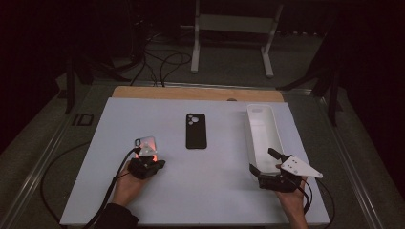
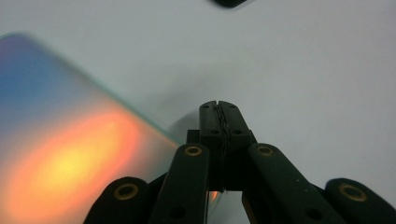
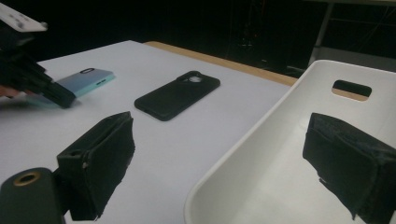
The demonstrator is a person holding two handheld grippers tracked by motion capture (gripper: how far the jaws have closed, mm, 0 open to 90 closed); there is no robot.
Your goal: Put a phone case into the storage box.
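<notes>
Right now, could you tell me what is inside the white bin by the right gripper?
The white bin looks empty: bare white floor and walls show in the high view. The right gripper, jaws open, straddles its near wall and hides that corner.

Bare white tabletop [image 1: 210, 191] lies wide between the two hands and in front of them. The flat black phone case [image 1: 196, 130] sits mid-tabletop, well apart from the long white plastic bin [image 1: 263, 131], whose raised wall blocks passage at the right.
</notes>
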